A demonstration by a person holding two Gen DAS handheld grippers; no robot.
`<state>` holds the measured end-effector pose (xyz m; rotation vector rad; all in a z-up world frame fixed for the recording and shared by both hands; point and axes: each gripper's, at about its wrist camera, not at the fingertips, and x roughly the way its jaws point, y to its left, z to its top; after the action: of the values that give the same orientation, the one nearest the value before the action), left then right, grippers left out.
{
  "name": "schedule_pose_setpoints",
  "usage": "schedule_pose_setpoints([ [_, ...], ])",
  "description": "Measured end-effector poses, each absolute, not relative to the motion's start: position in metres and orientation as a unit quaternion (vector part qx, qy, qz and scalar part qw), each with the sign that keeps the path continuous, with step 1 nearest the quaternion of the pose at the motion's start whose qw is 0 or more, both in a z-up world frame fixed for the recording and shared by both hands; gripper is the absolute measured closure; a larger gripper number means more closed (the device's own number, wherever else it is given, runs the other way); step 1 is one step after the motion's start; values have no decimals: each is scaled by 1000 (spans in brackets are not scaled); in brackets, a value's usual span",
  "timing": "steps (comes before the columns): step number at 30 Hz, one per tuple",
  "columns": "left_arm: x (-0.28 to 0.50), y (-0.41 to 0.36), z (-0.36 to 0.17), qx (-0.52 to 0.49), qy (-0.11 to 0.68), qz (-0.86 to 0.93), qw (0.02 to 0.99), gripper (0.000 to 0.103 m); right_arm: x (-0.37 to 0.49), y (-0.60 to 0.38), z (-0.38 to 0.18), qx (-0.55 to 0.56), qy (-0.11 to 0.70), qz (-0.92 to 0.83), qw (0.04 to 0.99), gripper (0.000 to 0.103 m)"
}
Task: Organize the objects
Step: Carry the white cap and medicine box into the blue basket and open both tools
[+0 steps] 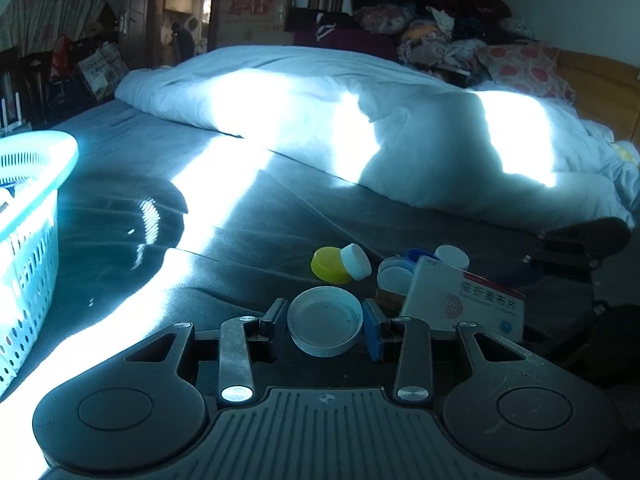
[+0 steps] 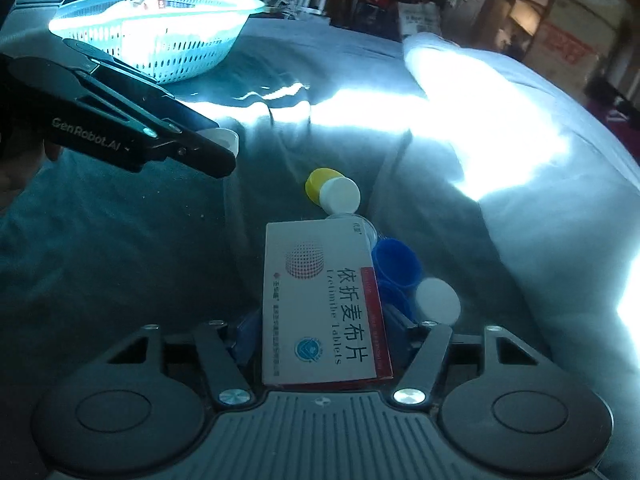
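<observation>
left wrist view: left gripper [image 1: 325, 322] at bottom centre, closed around a white cap [image 1: 325, 321] held open side up, a finger touching each side. behind it on the grey bed sheet [image 1: 248, 236], centre right of frame, a loose cluster: yellow cap [image 1: 329, 265] touching a small white cap [image 1: 356, 261], then a round white lid [image 1: 395, 276], a bit of blue cap [image 1: 416, 256], another white cap [image 1: 452, 257]. white medicine box [image 1: 460, 300] with red stripe at lower right, tilted, in front of that cluster. dark shape of the right gripper [image 1: 576, 248] at right edge, finger gap not readable from here. pale perforated basket [image 1: 28, 240] at left edge, well apart from the caps. white duvet [image 1: 360, 120] across the middle, sun patches on it.

right wrist view: right gripper [image 2: 320, 324] at bottom centre, fingers clamped on the medicine box [image 2: 324, 304], which lies flat between them, label up, long side pointing away. just right of the box two blue caps [image 2: 396, 264] and a white cap [image 2: 438, 305], touching the box side. beyond the box, yellow cap [image 2: 318, 182] and white cap [image 2: 340, 196] touching each other. left gripper [image 2: 224, 148] comes in from the left edge, above the sheet, holding the white cap [image 2: 226, 138] at its tip. basket [image 2: 168, 40] at upper left, some items inside, too blown out to name. duvet [image 2: 500, 120] at right.
</observation>
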<state>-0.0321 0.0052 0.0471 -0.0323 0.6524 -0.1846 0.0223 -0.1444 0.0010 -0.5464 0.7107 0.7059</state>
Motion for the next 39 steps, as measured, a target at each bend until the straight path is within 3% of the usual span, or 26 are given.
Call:
schedule_pose_setpoints([
  [7, -42, 20, 85, -17, 283, -41, 958, 63, -11, -157, 39, -184, 304, 265, 897, 38],
  [15, -55, 60, 147, -43, 226, -12, 973, 63, -41, -141, 65, -186, 308, 231, 904, 38],
  [26, -81, 88, 158, -47, 231, 25, 971, 63, -77, -187, 83, -36, 329, 179, 927, 38],
  [33, -83, 136, 186, -50, 211, 109, 970, 63, -62, -116, 160, -2, 223, 254, 941, 38],
  [39, -69, 198, 199, -61, 226, 191, 953, 63, -19, -21, 210, 25, 178, 330, 927, 38],
])
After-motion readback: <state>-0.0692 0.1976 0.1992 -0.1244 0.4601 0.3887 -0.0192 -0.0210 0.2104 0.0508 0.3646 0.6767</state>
